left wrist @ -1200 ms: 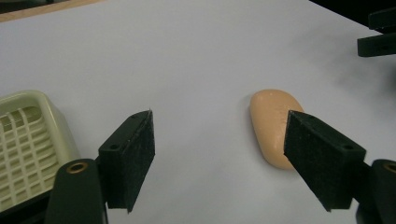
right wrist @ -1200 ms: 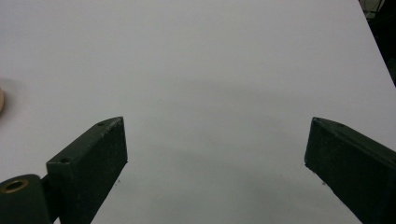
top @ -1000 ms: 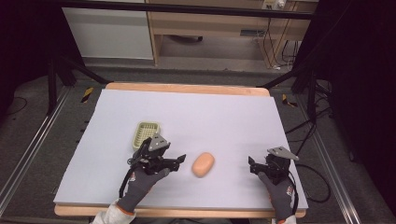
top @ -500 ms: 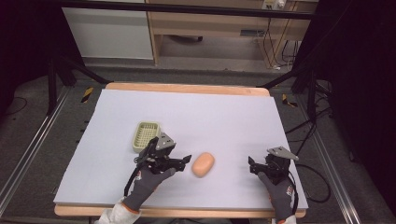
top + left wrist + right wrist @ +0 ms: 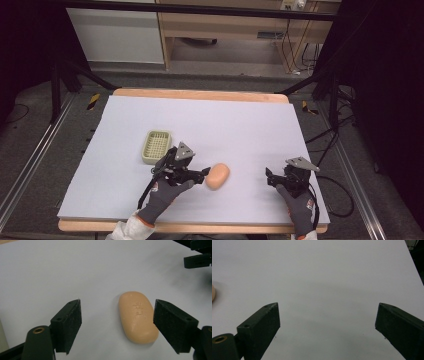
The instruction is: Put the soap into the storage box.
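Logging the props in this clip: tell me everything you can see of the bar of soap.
The bar of soap is a peach-orange rounded oblong, smooth and matte, with a faint embossed mark on top. It lies flat on the white table sheet, unwrapped and whole. In the left gripper view it sits between the open jaws of the left gripper, close to the right-hand jaw; contact cannot be told. The green soap dish stands apart.

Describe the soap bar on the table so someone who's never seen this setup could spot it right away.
Start at the white-covered table and look to the near half, just left of centre. There the left gripper stands open with the soap bar between its jaws, lying flat on the sheet. It is a smooth, rounded peach-orange oval, unlike the pale green slatted soap dish farther left.
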A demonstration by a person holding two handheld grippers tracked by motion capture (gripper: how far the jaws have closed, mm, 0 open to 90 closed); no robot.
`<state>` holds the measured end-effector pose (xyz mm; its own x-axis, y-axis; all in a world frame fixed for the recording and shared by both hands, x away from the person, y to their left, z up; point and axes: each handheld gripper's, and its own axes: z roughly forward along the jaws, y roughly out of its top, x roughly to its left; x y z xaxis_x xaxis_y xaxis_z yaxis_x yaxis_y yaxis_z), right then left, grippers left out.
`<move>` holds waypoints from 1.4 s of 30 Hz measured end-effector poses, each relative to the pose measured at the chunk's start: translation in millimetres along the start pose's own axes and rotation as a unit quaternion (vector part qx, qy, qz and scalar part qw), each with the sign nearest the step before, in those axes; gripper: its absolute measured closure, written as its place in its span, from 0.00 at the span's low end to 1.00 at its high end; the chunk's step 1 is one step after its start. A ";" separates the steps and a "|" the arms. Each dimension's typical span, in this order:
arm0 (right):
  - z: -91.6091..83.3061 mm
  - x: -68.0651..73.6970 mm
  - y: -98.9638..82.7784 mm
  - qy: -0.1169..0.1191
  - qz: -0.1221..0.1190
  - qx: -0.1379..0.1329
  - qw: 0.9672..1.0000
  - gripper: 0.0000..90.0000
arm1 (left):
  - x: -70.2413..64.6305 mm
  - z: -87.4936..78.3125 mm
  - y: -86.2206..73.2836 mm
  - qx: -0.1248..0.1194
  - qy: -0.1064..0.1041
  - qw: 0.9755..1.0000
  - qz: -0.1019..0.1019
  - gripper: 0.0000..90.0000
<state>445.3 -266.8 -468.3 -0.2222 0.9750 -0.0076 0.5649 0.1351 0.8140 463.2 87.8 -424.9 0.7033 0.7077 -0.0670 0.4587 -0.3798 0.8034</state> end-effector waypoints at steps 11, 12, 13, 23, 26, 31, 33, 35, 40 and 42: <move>0.2 0.2 0.1 -0.001 -0.003 -0.001 1.000 0.07 | -8.1 13.0 1.7 0.010 -0.009 1.000 0.004 0.24; 0.2 0.2 0.1 -0.001 -0.003 -0.001 1.000 0.07 | -8.1 13.0 1.7 0.010 -0.009 1.000 0.004 0.24; 0.1 0.3 0.2 -0.001 -0.003 -0.001 1.000 0.07 | -8.6 14.0 1.6 0.011 -0.009 1.000 0.004 0.24; 0.6 0.9 0.6 0.000 -0.001 0.001 1.000 0.07 | -15.6 25.7 1.9 0.021 -0.019 1.000 0.006 0.23; 0.7 0.8 0.7 -0.001 -0.001 0.001 1.000 0.07 | -18.7 31.2 2.0 0.027 -0.021 0.999 0.010 0.23; 0.8 0.4 0.6 -0.001 -0.002 0.002 1.000 0.07 | -20.2 35.3 2.7 0.030 -0.021 0.999 0.011 0.23; 0.8 0.4 0.7 -0.002 0.000 0.002 1.000 0.07 | -21.2 37.6 2.9 0.034 -0.023 0.999 0.011 0.23; 0.8 0.3 0.7 -0.002 -0.002 0.002 1.000 0.07 | -22.6 40.0 2.4 0.038 -0.024 0.999 0.012 0.23; 0.8 0.1 0.7 -0.002 -0.002 0.002 1.000 0.07 | -25.0 44.3 1.3 0.044 -0.026 0.999 0.017 0.22; 0.7 0.1 0.8 -0.002 -0.001 0.002 1.000 0.07 | -25.6 45.4 0.9 0.046 -0.027 0.998 0.017 0.22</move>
<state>446.3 -266.5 -468.1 -0.2209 0.9752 -0.0109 0.5672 0.1375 0.8120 470.3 42.2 -449.3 0.7467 0.6611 -0.0734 0.4798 -0.4588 0.7479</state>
